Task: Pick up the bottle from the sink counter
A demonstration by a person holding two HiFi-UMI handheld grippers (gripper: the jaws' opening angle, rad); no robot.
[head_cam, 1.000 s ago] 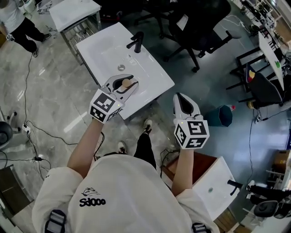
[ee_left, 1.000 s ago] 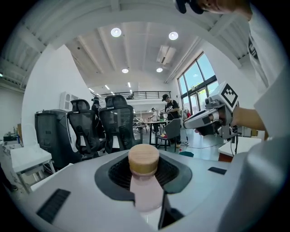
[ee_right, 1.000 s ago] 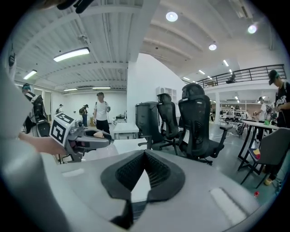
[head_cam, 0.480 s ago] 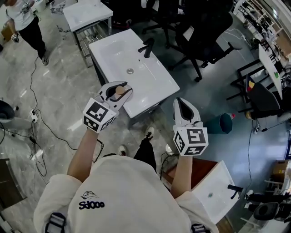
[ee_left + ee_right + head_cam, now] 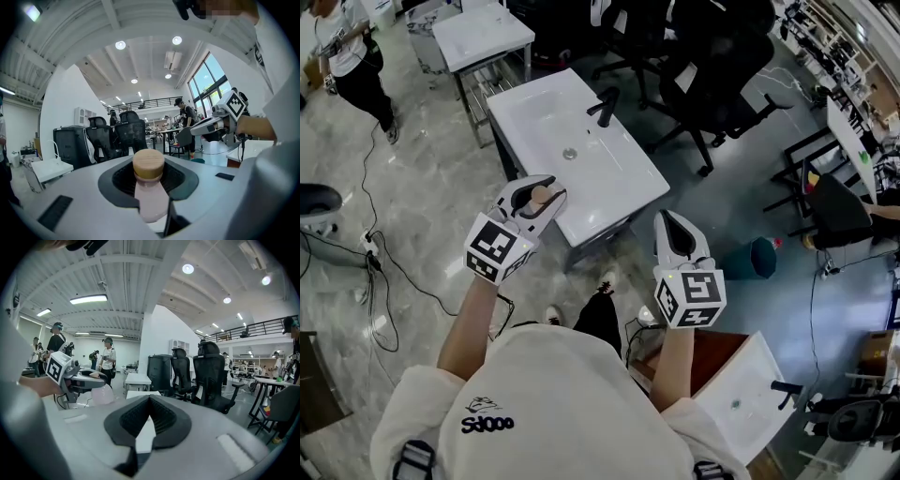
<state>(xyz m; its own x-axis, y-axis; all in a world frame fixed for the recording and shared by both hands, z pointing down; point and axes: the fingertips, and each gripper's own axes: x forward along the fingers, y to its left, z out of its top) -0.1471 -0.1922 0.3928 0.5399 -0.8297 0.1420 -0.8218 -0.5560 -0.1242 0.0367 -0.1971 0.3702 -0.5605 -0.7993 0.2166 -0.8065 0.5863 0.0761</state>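
Left tongs point(image 5: 542, 188) are up in the air at the near left corner of the white sink tabletop point(image 5: 623, 183), and they've got the bottle point(image 5: 538, 197)! From the left gripper view it's a clean catch: the pale pink body sits upright between the two dark pads, clamped at its sides, with the round wooden cap point(image 5: 148, 163) poking up above them. The bottle is clear of the tabletop, touching nothing but the tongs.

Over to the right tongs point(image 5: 671, 223): they hang off the front edge of the tabletop, over the grey floor, well apart from the left pair. Their own view shows the pad tips meeting in a point with nothing between them. Clenched and empty. That same view catches the left tongs off to the side, with the pink bottle point(image 5: 101, 394) visible below them.

On the tabletop itself, the black faucet point(image 5: 605, 106) stands at the far edge and the drain point(image 5: 570, 153) sits in the middle of the basin. Beyond it stands a smaller white table point(image 5: 483, 33), with black office chairs point(image 5: 712, 66) to the right. A teal bin point(image 5: 759, 258) is on the floor just right of the right tongs, and a person point(image 5: 352, 61) stands in the far left corner.
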